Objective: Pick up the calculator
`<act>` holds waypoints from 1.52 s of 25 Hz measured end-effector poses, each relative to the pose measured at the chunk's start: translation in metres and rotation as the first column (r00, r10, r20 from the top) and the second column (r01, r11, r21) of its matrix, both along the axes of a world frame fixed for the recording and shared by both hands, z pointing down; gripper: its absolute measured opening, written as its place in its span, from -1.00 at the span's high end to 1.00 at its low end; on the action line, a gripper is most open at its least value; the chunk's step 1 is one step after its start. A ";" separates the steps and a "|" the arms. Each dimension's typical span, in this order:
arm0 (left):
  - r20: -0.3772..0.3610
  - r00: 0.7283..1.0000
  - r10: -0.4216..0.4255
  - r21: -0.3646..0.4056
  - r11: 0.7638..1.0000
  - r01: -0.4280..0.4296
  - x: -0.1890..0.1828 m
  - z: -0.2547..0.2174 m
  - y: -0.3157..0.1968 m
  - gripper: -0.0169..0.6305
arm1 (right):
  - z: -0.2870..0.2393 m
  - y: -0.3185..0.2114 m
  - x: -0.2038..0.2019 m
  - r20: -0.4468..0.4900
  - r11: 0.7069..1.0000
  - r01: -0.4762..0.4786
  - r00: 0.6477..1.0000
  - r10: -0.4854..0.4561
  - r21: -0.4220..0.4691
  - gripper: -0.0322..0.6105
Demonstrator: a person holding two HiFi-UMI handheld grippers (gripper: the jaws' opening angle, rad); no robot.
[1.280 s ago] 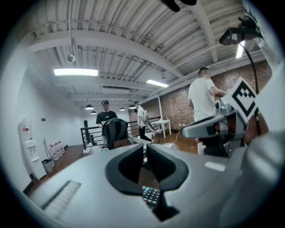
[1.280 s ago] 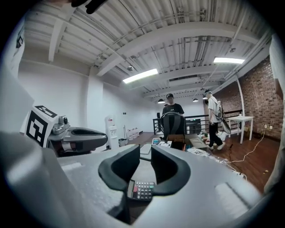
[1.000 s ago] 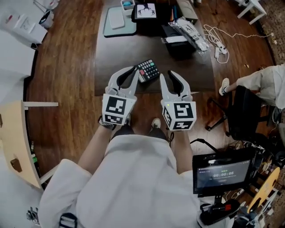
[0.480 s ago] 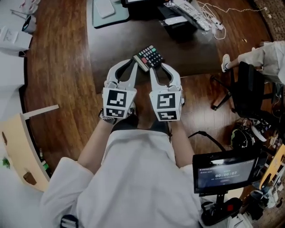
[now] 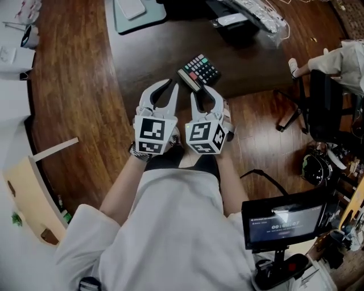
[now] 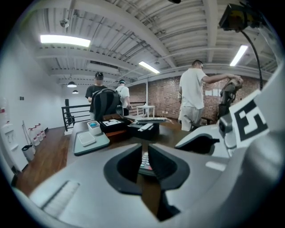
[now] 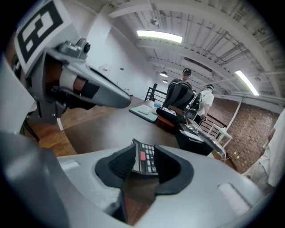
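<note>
The calculator (image 5: pixel 200 69), black with coloured keys, lies slanted on the dark table (image 5: pixel 153 51) near its front edge. My right gripper (image 5: pixel 200 91) points at the calculator's near end from just short of it. Its jaws are opening, and the calculator (image 7: pixel 144 161) shows through the gap beyond the tips, with nothing pressed between the pads. Close on its left, my left gripper (image 5: pixel 173 85) has its tips drawn together to a thin slit and holds nothing. In the left gripper view, a strip of the calculator (image 6: pixel 144 162) shows through that slit.
A teal tray (image 5: pixel 133 11) and black boxes (image 5: pixel 233 23) stand at the table's far side. An office chair (image 5: pixel 324 102) with a seated person's leg is at the right. A monitor (image 5: pixel 281 219) sits near my right hip. People stand beyond the table (image 6: pixel 193 98).
Both grippers have come down and forward toward the calculator. The right one has swung in beside the left, rolled, and spread its jaws wider. The calculator has stayed on the table.
</note>
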State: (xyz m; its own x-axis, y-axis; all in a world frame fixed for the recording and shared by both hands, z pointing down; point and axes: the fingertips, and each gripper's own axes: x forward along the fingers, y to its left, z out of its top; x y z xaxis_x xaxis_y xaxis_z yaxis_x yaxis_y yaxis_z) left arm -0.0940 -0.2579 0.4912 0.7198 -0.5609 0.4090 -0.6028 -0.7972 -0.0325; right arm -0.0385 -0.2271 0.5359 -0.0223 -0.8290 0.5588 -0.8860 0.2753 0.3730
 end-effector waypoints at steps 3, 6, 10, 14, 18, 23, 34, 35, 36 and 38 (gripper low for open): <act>0.004 1.000 0.008 -0.028 1.000 -0.008 -0.005 0.012 -0.005 0.79 | 0.029 -0.001 -0.006 -0.103 0.998 0.031 0.994 -0.035 -0.047 0.50; 0.010 1.000 0.017 -0.054 0.998 -0.017 -0.010 0.024 -0.010 0.79 | 0.051 -0.001 -0.008 -0.167 0.995 0.044 0.984 -0.059 -0.094 0.49; 0.008 1.000 0.024 -0.060 0.998 -0.024 -0.014 0.032 -0.018 0.79 | 0.063 -0.009 -0.008 -0.285 0.990 0.084 0.952 -0.112 -0.109 0.49; 0.015 1.000 0.024 -0.070 0.997 -0.023 -0.018 0.038 -0.023 0.79 | 0.073 -0.015 -0.013 -0.436 0.979 0.167 0.877 -0.202 -0.119 0.49; 0.017 1.000 0.021 -0.084 0.996 -0.019 -0.020 0.044 -0.024 0.79 | 0.081 -0.017 -0.014 -0.365 0.980 0.131 0.914 -0.179 -0.153 0.49; 0.015 1.000 0.014 -0.093 0.996 -0.013 -0.023 0.047 -0.025 0.79 | 0.092 -0.015 -0.017 -0.410 0.977 0.102 0.895 -0.173 -0.189 0.43; 0.041 0.999 0.005 -0.098 0.995 -0.001 -0.027 0.050 -0.021 0.79 | 0.113 -0.025 0.006 -0.535 0.980 0.035 0.834 -0.136 -0.194 0.64; 0.043 0.999 0.003 -0.098 0.995 0.001 -0.028 0.051 -0.021 0.79 | 0.112 -0.024 0.008 -0.550 0.983 0.034 0.825 -0.128 -0.178 0.66; 0.044 0.999 0.002 -0.098 0.995 0.003 -0.029 0.051 -0.021 0.79 | 0.111 -0.022 0.011 -0.561 0.986 0.032 0.819 -0.120 -0.164 0.68; 0.046 0.999 0.000 -0.097 0.995 0.005 -0.031 0.051 -0.021 0.79 | 0.109 -0.020 0.015 -0.569 0.988 0.031 0.815 -0.111 -0.149 0.69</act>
